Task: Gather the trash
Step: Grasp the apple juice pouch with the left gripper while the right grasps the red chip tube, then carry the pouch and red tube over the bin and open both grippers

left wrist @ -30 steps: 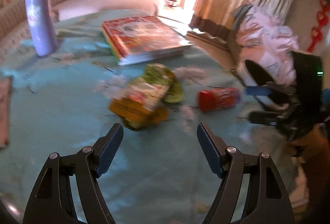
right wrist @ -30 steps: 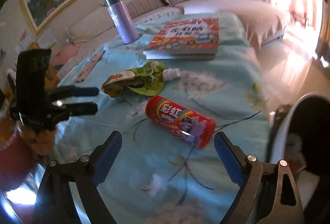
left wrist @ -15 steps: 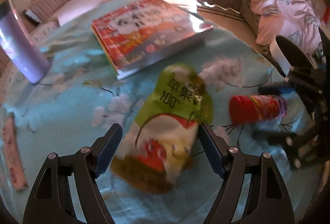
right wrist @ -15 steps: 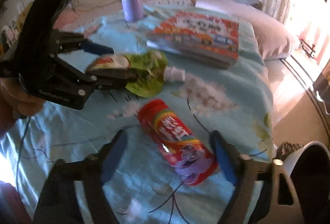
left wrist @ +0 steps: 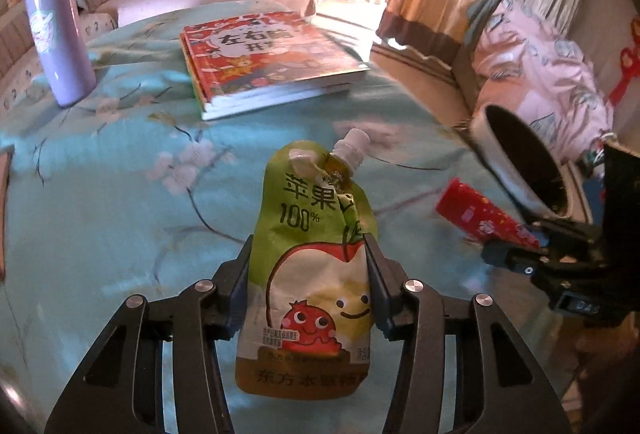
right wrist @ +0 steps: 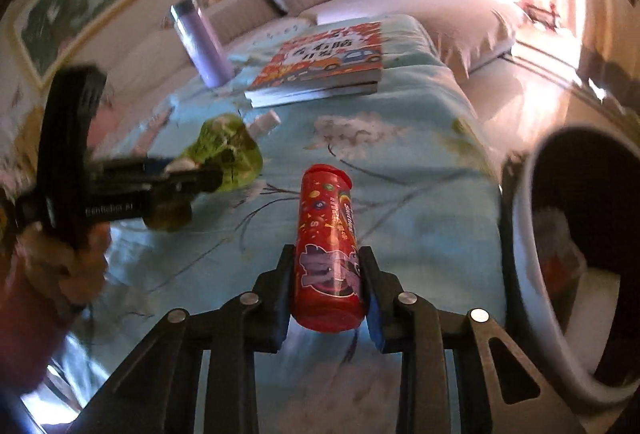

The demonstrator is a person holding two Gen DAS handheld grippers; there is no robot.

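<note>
Now your left gripper (left wrist: 308,270) has closed on the juice pouch (left wrist: 316,246), your right gripper (right wrist: 326,286) on the candy tube (right wrist: 326,238); both seem lifted off the bedspread (right wrist: 420,162). The bin (right wrist: 532,234) beyond the bed's right edge is open, path clear.

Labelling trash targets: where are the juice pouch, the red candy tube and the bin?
juice pouch (left wrist: 316,234): left wrist view, printed front.
red candy tube (right wrist: 326,234): right wrist view, middle of its side.
bin (right wrist: 532,234): right wrist view, white rim.
</note>
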